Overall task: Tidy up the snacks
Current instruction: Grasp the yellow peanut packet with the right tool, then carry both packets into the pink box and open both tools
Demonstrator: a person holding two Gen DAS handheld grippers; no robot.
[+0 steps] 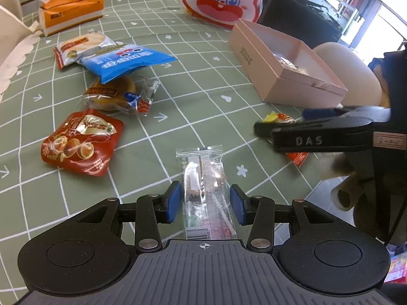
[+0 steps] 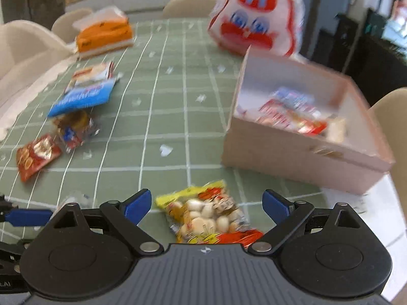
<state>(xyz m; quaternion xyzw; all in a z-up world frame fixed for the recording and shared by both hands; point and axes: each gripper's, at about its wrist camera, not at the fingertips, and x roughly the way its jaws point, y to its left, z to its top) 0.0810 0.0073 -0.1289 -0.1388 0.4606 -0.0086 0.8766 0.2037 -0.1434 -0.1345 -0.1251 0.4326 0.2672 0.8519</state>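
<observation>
Between the parted pads of the left gripper (image 1: pixel 205 204) lies a clear-wrapped snack bar (image 1: pixel 206 193), light and slippery; pinch its midsection. Right gripper (image 2: pixel 206 207), jaws apart, straddles a crinkly nut packet (image 2: pixel 207 218) near the tabletop's (image 2: pixel 165 81) front edge; pink box (image 2: pixel 292 152) waits beyond.

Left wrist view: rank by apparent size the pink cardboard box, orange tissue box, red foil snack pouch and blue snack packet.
1. Pink cardboard box
2. Orange tissue box, red foil snack pouch, blue snack packet: too alike, at differing distances.
</observation>
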